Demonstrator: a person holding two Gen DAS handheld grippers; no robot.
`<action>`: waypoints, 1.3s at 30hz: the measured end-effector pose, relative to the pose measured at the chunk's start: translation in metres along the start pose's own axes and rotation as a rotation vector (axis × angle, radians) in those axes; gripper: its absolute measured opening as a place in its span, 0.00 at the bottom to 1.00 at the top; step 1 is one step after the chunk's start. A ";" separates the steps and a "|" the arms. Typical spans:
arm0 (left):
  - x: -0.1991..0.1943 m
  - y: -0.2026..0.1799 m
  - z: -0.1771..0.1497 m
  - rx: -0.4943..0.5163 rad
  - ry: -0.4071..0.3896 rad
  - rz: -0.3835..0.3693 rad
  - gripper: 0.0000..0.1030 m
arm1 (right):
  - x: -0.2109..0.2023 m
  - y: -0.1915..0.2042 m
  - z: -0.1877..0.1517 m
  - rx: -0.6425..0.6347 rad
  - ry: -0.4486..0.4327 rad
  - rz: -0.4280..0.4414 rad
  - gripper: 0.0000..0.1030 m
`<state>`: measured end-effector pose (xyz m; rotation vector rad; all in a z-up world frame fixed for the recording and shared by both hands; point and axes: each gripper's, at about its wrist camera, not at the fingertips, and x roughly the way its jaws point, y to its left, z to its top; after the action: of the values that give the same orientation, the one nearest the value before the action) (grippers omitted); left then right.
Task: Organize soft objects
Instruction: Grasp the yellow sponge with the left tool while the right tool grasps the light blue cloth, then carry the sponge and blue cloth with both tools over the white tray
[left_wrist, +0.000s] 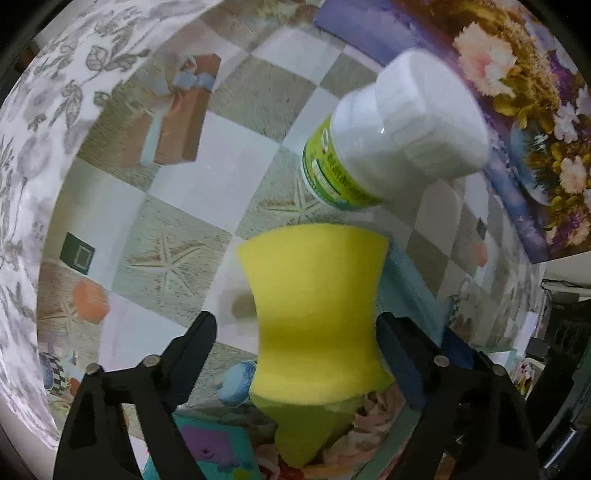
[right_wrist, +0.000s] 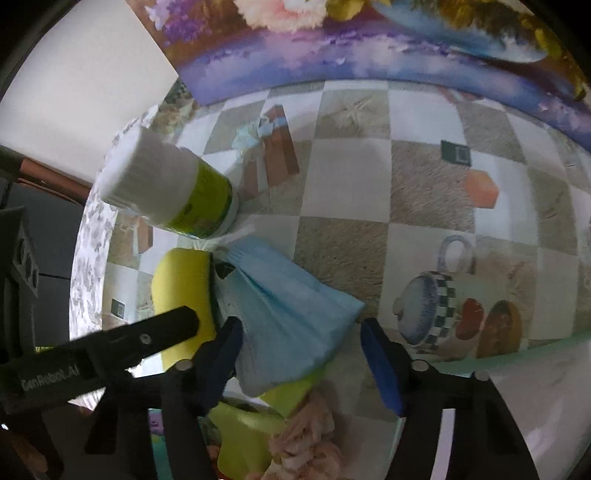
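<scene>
left gripper (left_wrist: 295, 339): jaws spread, straddling the yellow sponge (left_wrist: 314, 295), pads not pressing | right gripper (right_wrist: 301, 347): jaws spread around the blue face mask (right_wrist: 291, 306), not pinching | sponge and mask lying side by side on the checkered table (right_wrist: 351, 184), near the white-capped bottle (left_wrist: 391, 136)

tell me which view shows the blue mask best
The right wrist view: the mask lies nearly whole and centred there, pleats visible, between the right gripper's fingers. In the left wrist view only a thin blue strip shows, the rest hidden behind the sponge.
</scene>
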<state>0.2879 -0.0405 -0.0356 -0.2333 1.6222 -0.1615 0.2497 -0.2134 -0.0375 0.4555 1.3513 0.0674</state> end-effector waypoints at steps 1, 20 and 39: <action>0.003 0.000 0.000 -0.006 0.004 -0.008 0.81 | 0.003 0.000 0.000 0.002 0.005 0.010 0.59; -0.049 -0.005 -0.036 -0.012 -0.110 0.000 0.58 | -0.050 -0.001 -0.019 0.029 -0.122 0.113 0.20; -0.121 -0.050 -0.168 0.133 -0.401 -0.125 0.58 | -0.188 -0.036 -0.155 0.177 -0.469 0.148 0.20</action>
<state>0.1292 -0.0653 0.1053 -0.2472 1.1941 -0.2979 0.0511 -0.2608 0.1009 0.6747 0.8647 -0.0366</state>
